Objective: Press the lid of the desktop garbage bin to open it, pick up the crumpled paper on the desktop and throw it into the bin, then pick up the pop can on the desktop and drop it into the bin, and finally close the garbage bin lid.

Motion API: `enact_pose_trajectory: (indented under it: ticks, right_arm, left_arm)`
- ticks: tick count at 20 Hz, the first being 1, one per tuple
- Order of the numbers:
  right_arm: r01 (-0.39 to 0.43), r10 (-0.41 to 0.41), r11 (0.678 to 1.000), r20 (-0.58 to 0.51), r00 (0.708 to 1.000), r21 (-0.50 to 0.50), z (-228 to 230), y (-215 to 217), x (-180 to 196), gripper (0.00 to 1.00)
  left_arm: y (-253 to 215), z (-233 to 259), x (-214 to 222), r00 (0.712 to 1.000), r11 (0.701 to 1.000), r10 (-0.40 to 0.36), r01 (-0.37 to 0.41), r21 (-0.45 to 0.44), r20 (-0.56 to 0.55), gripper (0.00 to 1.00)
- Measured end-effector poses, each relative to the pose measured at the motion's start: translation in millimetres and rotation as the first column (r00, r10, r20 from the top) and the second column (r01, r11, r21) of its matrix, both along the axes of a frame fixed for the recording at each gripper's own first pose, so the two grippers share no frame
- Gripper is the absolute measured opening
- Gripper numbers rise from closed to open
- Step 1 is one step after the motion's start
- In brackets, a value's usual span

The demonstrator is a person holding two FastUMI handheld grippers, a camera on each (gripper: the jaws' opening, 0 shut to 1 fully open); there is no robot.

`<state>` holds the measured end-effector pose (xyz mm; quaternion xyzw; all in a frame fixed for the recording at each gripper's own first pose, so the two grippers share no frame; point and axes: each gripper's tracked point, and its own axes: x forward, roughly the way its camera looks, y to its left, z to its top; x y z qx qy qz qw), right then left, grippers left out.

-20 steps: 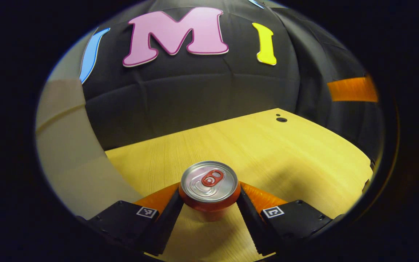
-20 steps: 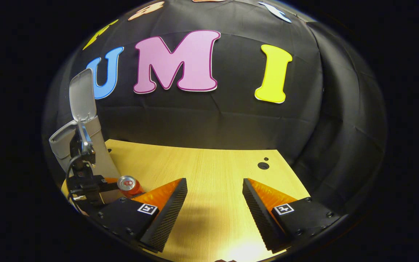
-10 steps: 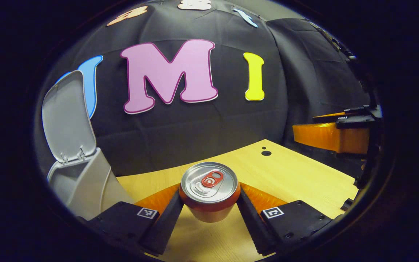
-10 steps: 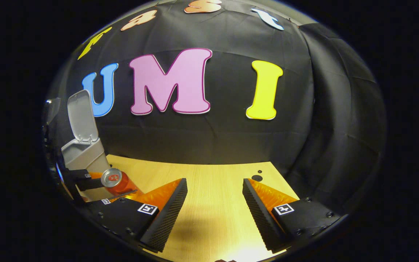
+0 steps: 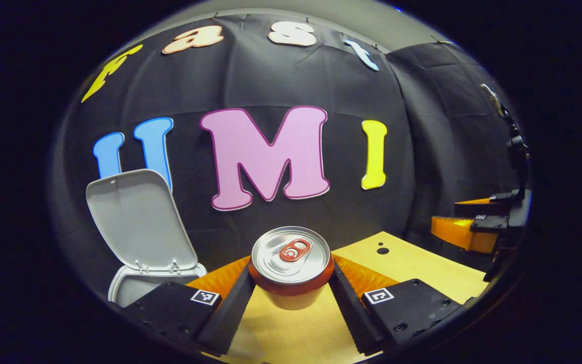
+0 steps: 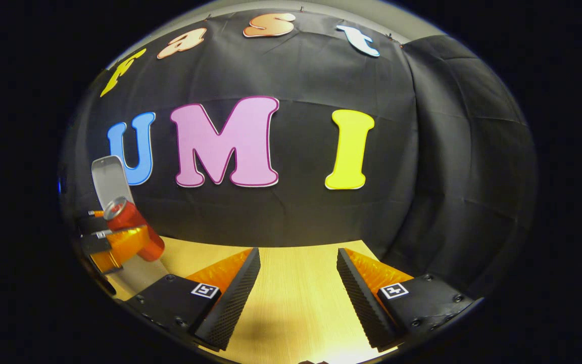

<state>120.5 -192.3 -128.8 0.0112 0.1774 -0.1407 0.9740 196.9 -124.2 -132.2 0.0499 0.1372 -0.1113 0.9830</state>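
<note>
Between the two fingers of the left gripper (image 5: 291, 298) stands the pop can (image 5: 291, 265), upright, with a silver top, a red pull tab and a red body. Both fingers press on its sides, and the can hangs above the wooden table (image 5: 422, 268). To the left of this gripper is the grey garbage bin (image 5: 134, 283), its lid (image 5: 137, 222) raised and leaning back. The right gripper view gives the side of the can (image 6: 134, 230), tilted a little in front of the lid, with the left gripper at the far left. Its own fingers, the right gripper (image 6: 296, 298), stand wide apart over the table and hold nothing.
</note>
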Motion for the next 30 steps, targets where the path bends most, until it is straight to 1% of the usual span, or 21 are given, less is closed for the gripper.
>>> enact_pose_trajectory:
  ticks: [4,6,8,10,14,15,17,18,20,23,24,27,28,30]
  right_arm:
    - [-0.003,0.005,1.000,0.091,0.996,-0.017,36.6,11.1,-9.0,0.99]
    - [-0.009,0.011,1.000,0.097,0.995,-0.027,41.1,17.4,-15.3,0.99]
    - [-0.015,0.016,1.000,0.090,0.996,-0.014,42.1,23.4,-19.5,0.99]
    - [-0.019,0.020,1.000,0.094,0.995,-0.005,46.2,29.2,-24.2,0.99]
    - [-0.034,0.036,0.999,0.087,0.996,-0.027,49.6,36.7,-35.9,0.99]
    - [-0.036,0.039,0.999,0.084,0.996,-0.029,49.7,37.5,-39.0,0.99]
    - [-0.035,0.037,0.999,0.066,0.997,-0.033,46.2,38.1,-45.9,0.99]
    - [-0.033,0.034,0.999,0.052,0.998,-0.036,42.9,36.6,-49.3,0.99]
    - [-0.028,0.030,0.999,0.036,0.999,-0.037,41.1,33.6,-54.7,0.99]
    - [-0.014,0.015,0.999,0.032,0.999,-0.031,41.4,27.8,-64.7,0.99]
    - [-0.011,0.012,0.999,0.028,1.000,-0.030,39.8,26.0,-67.0,0.99]
    - [0.007,-0.006,0.999,0.018,1.000,-0.038,38.5,18.3,-77.7,0.99]
    - [0.011,-0.010,0.999,0.014,1.000,-0.038,38.6,17.0,-79.8,0.99]
    - [0.019,-0.019,0.999,0.006,1.000,-0.038,36.6,12.9,-82.8,0.99]
  left_arm:
    - [65.4,38.6,8.1,0.990,0.993,0.115,-0.116,0.006,0.077,0.89]
    - [99.1,44.1,6.1,0.982,0.985,0.162,-0.166,0.034,0.100,0.88]
    - [130.7,44.3,2.0,0.971,0.974,0.214,-0.220,0.052,0.106,0.88]
    - [160.7,38.1,-3.0,0.960,0.959,0.260,-0.269,0.089,0.106,0.89]
    - [204.6,16.0,-11.0,0.939,0.936,0.341,-0.344,0.079,0.052,0.89]
    - [210.8,12.3,-11.8,0.938,0.935,0.344,-0.347,0.075,0.044,0.89]
    - [214.6,0.1,-10.1,0.944,0.944,0.329,-0.329,0.027,0.008,0.89]
    - [217.8,-13.0,-10.6,0.942,0.943,0.333,-0.333,0.006,-0.030,0.89]
    - [223.3,-31.4,-12.1,0.935,0.938,0.345,-0.346,-0.005,-0.083,0.89]
    - [223.4,-47.9,-11.1,0.937,0.943,0.331,-0.331,0.026,-0.112,0.89]
    - [227.6,-52.7,-11.2,0.933,0.941,0.340,-0.337,0.041,-0.121,0.90]
    - [232.2,-48.5,-7.2,0.929,0.935,0.354,-0.349,0.063,-0.105,0.92]
    - [230.6,-46.7,-6.1,0.931,0.936,0.352,-0.346,0.065,-0.098,0.96]
    - [226.8,-39.6,-4.7,0.935,0.938,0.345,-0.340,0.066,-0.085,0.97]
